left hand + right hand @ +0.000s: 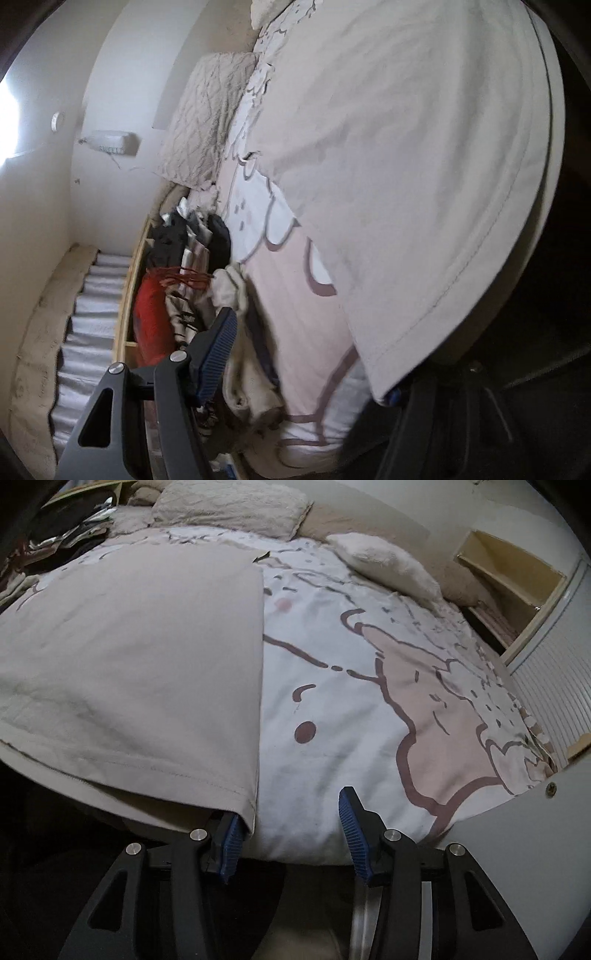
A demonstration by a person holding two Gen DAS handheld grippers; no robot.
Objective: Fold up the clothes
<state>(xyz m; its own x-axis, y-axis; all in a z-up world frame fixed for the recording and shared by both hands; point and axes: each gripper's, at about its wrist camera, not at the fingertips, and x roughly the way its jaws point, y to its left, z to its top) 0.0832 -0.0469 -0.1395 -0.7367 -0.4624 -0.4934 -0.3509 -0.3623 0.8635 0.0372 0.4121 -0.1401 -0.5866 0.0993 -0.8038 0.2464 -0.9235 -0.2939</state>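
Beige cloth, a folded garment (140, 657), lies flat on the bed's patterned duvet (332, 686), its hem hanging over the near edge. My right gripper (291, 830) stands apart; the hem corner drapes over its left pad while the other pad is bare. My left gripper (306, 373) shows one blue pad clear and the other under the hem, so I cannot tell its state. Heaped clothes (192, 258) sit beside the pillow (207, 114).

Right wrist view: folded garment (140, 657) lies on the duvet (332, 686), left of centre; two pillows (229, 506) behind it; clothes pile (70, 528) far left; shelf (513, 590) right.
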